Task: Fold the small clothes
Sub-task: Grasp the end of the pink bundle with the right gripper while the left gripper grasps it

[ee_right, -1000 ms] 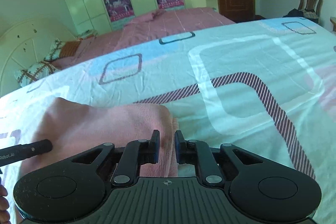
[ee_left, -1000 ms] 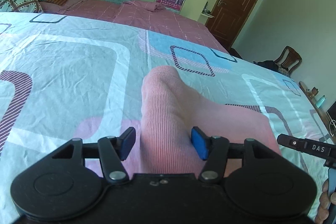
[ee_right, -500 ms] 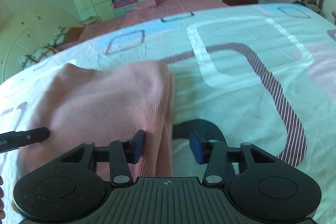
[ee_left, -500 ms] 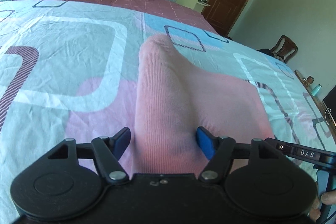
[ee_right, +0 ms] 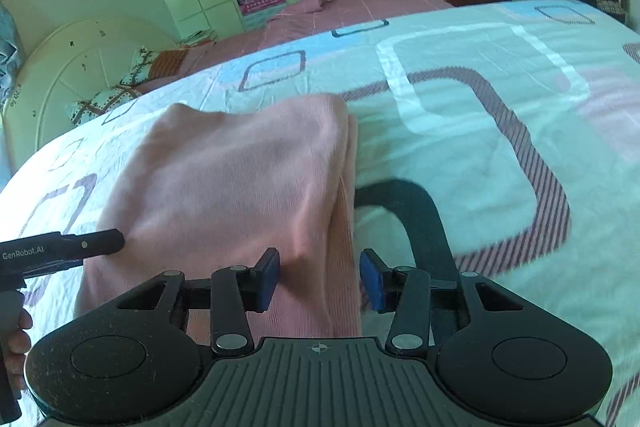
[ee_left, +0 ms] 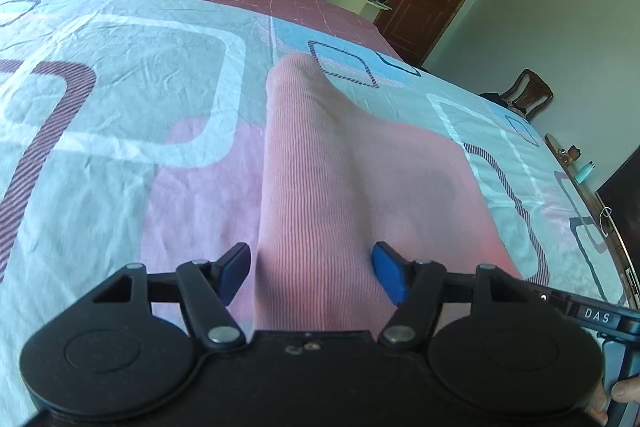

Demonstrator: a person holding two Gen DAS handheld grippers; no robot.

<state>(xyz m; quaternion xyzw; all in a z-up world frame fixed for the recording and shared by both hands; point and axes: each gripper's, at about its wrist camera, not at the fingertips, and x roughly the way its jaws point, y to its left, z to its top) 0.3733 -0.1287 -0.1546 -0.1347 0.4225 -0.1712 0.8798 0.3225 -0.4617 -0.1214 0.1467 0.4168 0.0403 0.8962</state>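
The pink ribbed knitted garment lies on the patterned bedsheet, its long fold running straight away from the left gripper. Both the left gripper and the right gripper stand wide apart, straddling its near edge without holding it.

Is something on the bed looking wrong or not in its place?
Nothing is spilled or damaged. Only the pink garment is not flat: one end humps up off the patterned sheet, and its edges are not lined up on the right side.
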